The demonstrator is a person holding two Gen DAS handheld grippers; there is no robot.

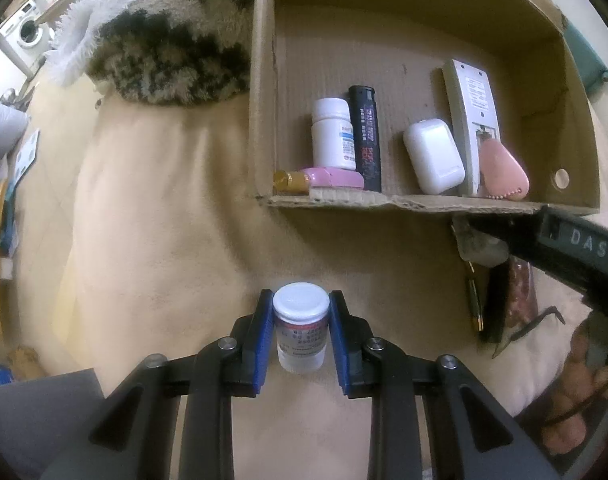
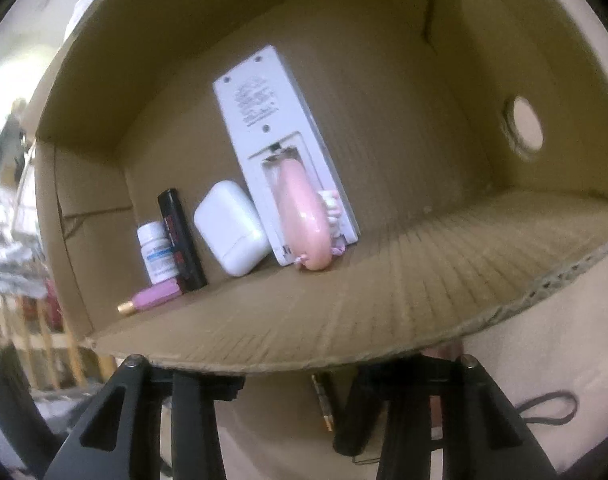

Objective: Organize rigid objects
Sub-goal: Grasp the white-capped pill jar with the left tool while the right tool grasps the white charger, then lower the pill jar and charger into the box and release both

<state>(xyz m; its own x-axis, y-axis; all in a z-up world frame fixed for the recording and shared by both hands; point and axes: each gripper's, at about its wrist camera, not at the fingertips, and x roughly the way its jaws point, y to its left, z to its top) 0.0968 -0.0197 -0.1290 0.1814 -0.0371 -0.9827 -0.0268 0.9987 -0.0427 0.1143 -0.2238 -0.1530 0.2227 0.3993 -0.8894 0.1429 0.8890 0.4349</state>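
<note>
My left gripper point(image 1: 301, 320) is shut on a small clear vial with a white cap point(image 1: 300, 328), held above the beige blanket in front of the cardboard box point(image 1: 404, 202). In the box stand a white pill bottle point(image 1: 331, 136), a black lighter point(image 1: 366, 138), a white earbud case point(image 1: 434, 156), a white remote point(image 1: 474, 120), a pink oval item point(image 1: 504, 172) and a pink tube with a gold cap point(image 1: 320, 179). The right gripper's arm point(image 1: 576, 248) reaches in at the box's near right corner. In the right wrist view its fingertips are hidden under the box's near wall point(image 2: 344, 320).
A furry spotted blanket point(image 1: 163, 40) lies left of the box. A dark case, a pen and glasses point(image 1: 500, 304) lie on the beige blanket right of my left gripper. A washing machine point(image 1: 29, 32) stands far left.
</note>
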